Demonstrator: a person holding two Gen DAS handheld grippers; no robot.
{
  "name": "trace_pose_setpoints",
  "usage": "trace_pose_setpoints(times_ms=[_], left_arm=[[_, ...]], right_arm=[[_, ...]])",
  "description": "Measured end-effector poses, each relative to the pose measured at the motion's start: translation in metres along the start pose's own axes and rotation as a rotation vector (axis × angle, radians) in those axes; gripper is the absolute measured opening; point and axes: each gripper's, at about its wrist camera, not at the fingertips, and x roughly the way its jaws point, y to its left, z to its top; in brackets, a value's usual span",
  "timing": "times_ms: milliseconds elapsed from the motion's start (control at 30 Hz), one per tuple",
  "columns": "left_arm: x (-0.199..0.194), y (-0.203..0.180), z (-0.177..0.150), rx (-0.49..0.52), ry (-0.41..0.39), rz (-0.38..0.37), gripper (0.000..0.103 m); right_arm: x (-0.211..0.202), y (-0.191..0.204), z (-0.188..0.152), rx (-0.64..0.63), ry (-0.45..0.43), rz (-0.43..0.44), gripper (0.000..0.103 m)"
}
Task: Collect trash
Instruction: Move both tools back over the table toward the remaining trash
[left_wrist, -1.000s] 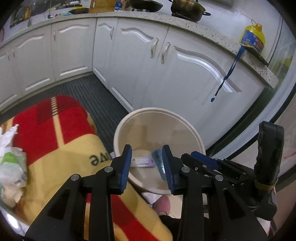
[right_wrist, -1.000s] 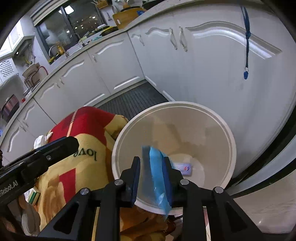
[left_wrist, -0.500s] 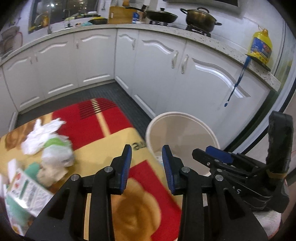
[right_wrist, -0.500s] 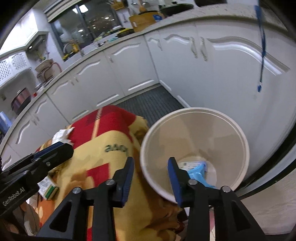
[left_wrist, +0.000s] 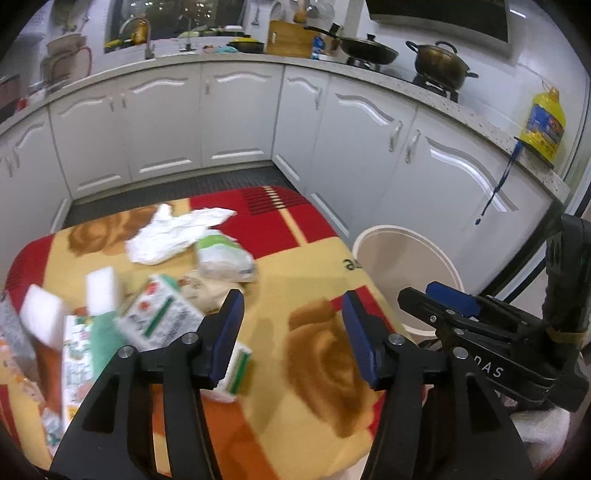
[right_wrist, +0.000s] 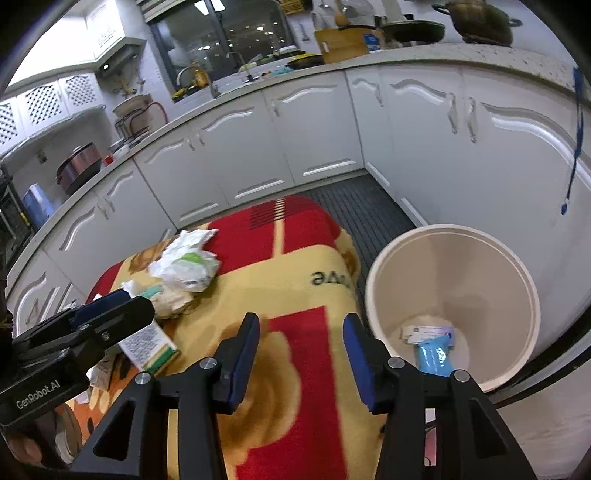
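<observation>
A cream round bin (right_wrist: 452, 306) stands on the floor right of the table; a blue wrapper (right_wrist: 434, 355) and a small white packet (right_wrist: 424, 330) lie in its bottom. The bin also shows in the left wrist view (left_wrist: 406, 273). Trash lies on the table's left: crumpled white paper (left_wrist: 173, 236), a white and green bag (left_wrist: 223, 260), a green and white carton (left_wrist: 162, 319), white blocks (left_wrist: 44, 314). My left gripper (left_wrist: 291, 332) is open and empty above the table. My right gripper (right_wrist: 301, 356) is open and empty at the table's right edge, beside the bin.
The table wears a red and yellow blanket (left_wrist: 317, 354). White kitchen cabinets (left_wrist: 236, 122) curve around behind, with pots and a yellow oil bottle (left_wrist: 543, 123) on the counter. A dark floor mat (right_wrist: 362, 206) runs between table and cabinets.
My right gripper opened and the blue wrapper dropped into the bin. Both grippers moved back from the bin towards the table, and the left gripper opened wider.
</observation>
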Motion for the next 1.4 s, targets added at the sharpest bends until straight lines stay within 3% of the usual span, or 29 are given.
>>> trace_pose_setpoints(times_ms=[133, 433, 767, 1400], left_arm=[[-0.016, 0.015, -0.005, -0.02, -0.017, 0.015, 0.056], [-0.045, 0.058, -0.021, -0.086, -0.019, 0.031, 0.056], [-0.061, 0.11, -0.037, -0.164, -0.002, 0.135, 0.057], [-0.078, 0.179, -0.057, -0.259, 0.012, 0.235, 0.057]], right_arm=[[-0.004, 0.016, -0.002, -0.025, -0.012, 0.013, 0.06], [-0.003, 0.054, -0.008, -0.092, 0.002, 0.068, 0.065], [0.01, 0.091, -0.017, -0.16, 0.042, 0.132, 0.067], [0.043, 0.135, -0.026, -0.262, 0.129, 0.181, 0.078]])
